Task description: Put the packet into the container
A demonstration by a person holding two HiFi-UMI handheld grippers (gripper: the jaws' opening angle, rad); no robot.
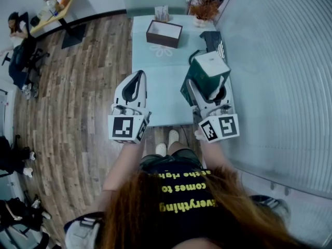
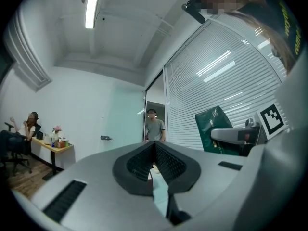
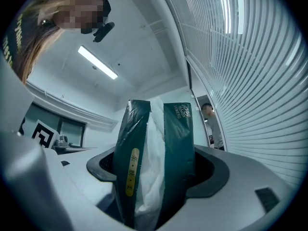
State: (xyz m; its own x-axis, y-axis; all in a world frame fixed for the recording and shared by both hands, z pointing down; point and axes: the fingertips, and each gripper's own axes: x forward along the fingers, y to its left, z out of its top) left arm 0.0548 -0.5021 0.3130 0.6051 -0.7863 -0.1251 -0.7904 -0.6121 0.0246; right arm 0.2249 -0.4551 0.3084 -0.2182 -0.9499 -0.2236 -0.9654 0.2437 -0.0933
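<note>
**A:** What's on the left?

**B:** The left gripper [image 1: 138, 79] hangs over the near left edge of the pale table [image 1: 155, 87]. In the left gripper view its jaws are pressed together with nothing between them [image 2: 155, 149].

**A:** And in the middle?

**B:** The container [image 1: 164, 33], a dark brown open box with a white inside, sits at the far end of the table. It is well apart from both grippers. Just behind it, a little to the right, stands a small reddish plant [image 1: 205, 8].

**A:** Where is the packet?

**B:** To the right, in the air. The right gripper [image 1: 208, 91] has its jaws clamped on the dark green packet [image 1: 207, 71], which is over the right side of the table, not in the container. In the right gripper view the packet [image 3: 175, 143] stands up out of the gripper [image 3: 154, 182], with a white strip running up between its two green faces and a yellow label on the left one.

**A:** Anyone else about?

**B:** A person [image 2: 155, 125] stands in the doorway.
</note>
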